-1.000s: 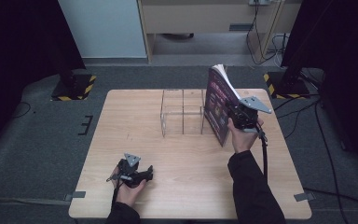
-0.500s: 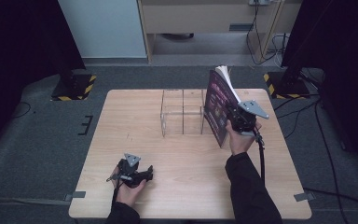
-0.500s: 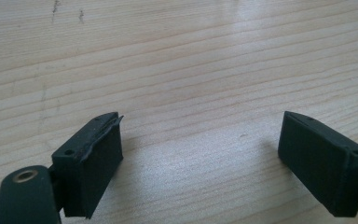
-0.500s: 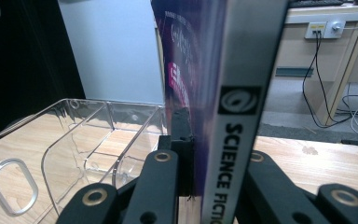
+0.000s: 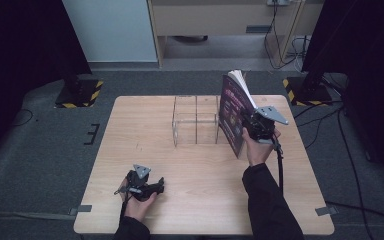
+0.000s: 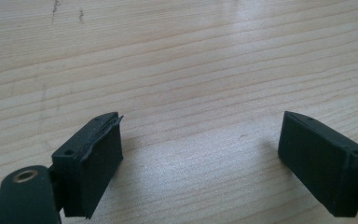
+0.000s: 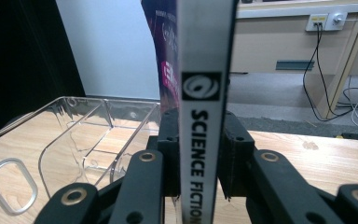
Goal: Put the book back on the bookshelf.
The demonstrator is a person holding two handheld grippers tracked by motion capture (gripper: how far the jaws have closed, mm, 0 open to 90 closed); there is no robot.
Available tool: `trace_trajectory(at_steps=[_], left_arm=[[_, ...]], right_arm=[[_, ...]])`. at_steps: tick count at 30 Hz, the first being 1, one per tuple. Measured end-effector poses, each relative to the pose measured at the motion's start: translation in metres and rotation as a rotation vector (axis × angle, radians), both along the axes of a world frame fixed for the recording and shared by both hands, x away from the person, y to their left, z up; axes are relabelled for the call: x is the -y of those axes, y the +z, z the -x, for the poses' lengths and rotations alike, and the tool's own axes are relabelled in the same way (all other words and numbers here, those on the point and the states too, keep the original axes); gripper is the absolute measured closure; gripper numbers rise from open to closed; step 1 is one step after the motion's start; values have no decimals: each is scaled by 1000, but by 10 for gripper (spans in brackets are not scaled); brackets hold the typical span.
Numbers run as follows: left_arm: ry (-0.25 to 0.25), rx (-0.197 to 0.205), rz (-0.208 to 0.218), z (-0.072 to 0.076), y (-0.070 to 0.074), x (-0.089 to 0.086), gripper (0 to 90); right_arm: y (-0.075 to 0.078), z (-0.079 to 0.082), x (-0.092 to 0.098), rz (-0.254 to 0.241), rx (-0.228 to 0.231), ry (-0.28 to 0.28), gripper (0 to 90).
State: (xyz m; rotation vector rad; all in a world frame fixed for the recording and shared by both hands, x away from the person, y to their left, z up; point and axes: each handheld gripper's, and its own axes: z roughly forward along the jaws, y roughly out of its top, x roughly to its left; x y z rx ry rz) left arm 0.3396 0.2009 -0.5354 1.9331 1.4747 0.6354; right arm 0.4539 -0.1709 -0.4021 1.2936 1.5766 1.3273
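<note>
Book (image 7: 206, 93) spine reads "SCIENCE FICTION" — upright on the bench (image 5: 190, 200), far right, just beside a clear divided organizer (image 5: 195, 120). Right gripper (image 5: 246, 124) jaws have just been opening, book between them. Left gripper (image 6: 200, 154) — jaws spread over bare wood, near edge.

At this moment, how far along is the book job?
Done: the book is upright beside the clear bin. In hand: the right tongs straddle its spine, their jaws just easing apart. Left: getting it into the bin. The left tongs rest open on the table.
</note>
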Motion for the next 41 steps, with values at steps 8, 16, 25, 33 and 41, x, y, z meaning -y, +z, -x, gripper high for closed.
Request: trace_trajectory(at_steps=[8, 16, 25, 33, 41], left_arm=[[0, 0, 0, 0, 0, 0, 128], [0, 0, 0, 0, 0, 0, 127], [1, 0, 0, 0, 0, 0, 127], [1, 0, 0, 0, 0, 0, 127], [1, 0, 0, 0, 0, 0, 127]], right_arm=[[0, -1, 4, -2, -4, 24, 575], [0, -1, 14, -10, -40, 69, 291], [3, 27, 24, 12, -54, 151, 169], [-24, 55, 40, 57, -123, 226, 139], [-69, 70, 61, 80, -234, 241, 133]])
